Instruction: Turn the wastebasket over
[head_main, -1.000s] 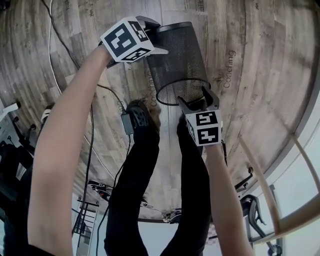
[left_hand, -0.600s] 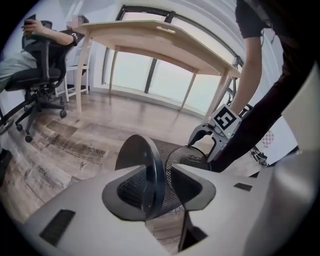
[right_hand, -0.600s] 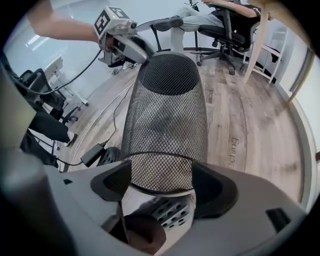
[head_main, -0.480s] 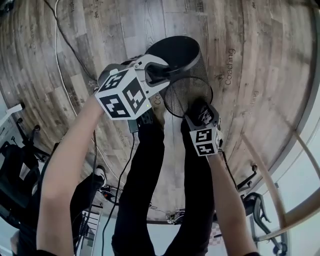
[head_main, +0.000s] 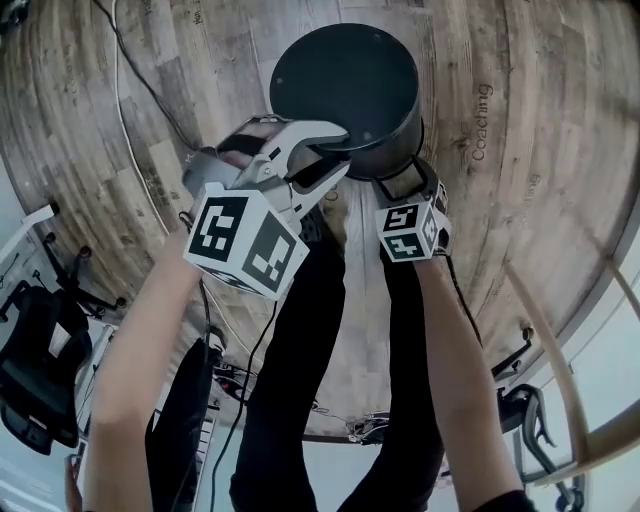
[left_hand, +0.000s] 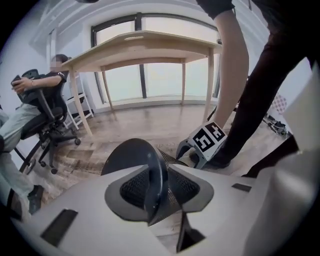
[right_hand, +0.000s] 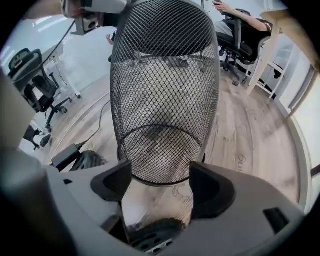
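Observation:
The black mesh wastebasket (head_main: 345, 80) hangs over the wooden floor with its solid base facing up at me and its mouth facing down. My left gripper (head_main: 340, 148) comes in from the left. Its jaws are closing on the edge of the base disc (left_hand: 127, 155), which stands between the pads (left_hand: 175, 185) and touches them. My right gripper (head_main: 400, 185) is low at the near side, by the mouth. In the right gripper view its jaws stand wide apart, with the near arc of the basket's rim (right_hand: 161, 182) between them and no pad pressing on it.
My legs and dark shoes (right_hand: 92, 162) are right below the basket. A cable (head_main: 130, 110) and a power adapter (right_hand: 67, 155) lie on the floor to the left. Office chairs (head_main: 35, 350), a wooden table (left_hand: 145, 45) and a seated person (left_hand: 35, 100) surround the spot.
The basket went from lying tilted with its mouth toward me to base-up. The left gripper swung round, rose and closed on the base edge. The right gripper sank with the rim.

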